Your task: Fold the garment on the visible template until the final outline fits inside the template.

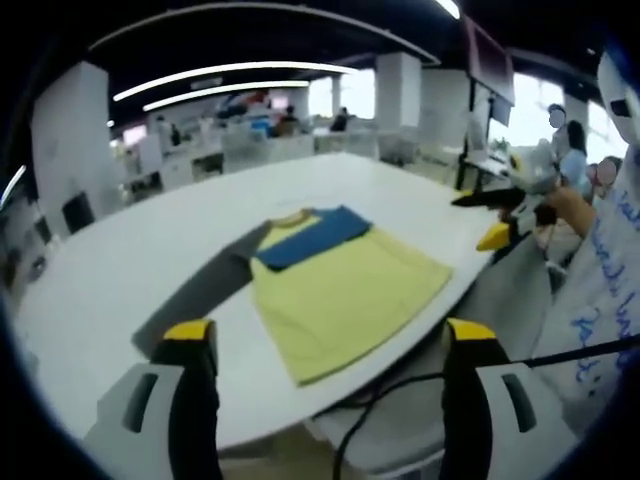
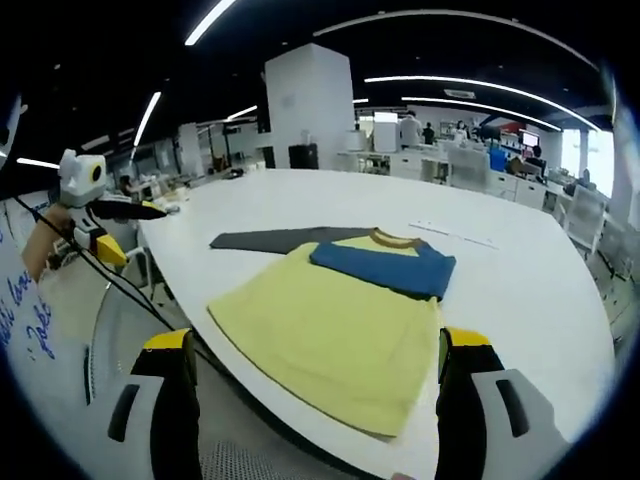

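The left gripper (image 1: 330, 345) and right gripper (image 2: 315, 355) are both hovering off the near edge of the white table (image 1: 120, 260), jaws spread wide and gripping nothing. The table is sitting in a big open office with ceiling strip lights and a white pillar (image 2: 310, 105). The garment (image 1: 340, 280) is lying flat near that edge: a yellow body with a dark grey sleeve (image 2: 275, 239) stretching out sideways and a blue sleeve (image 2: 385, 265) lying folded across the chest below the collar. In each view the other gripper is showing off to the side, held in a hand (image 1: 570, 210).
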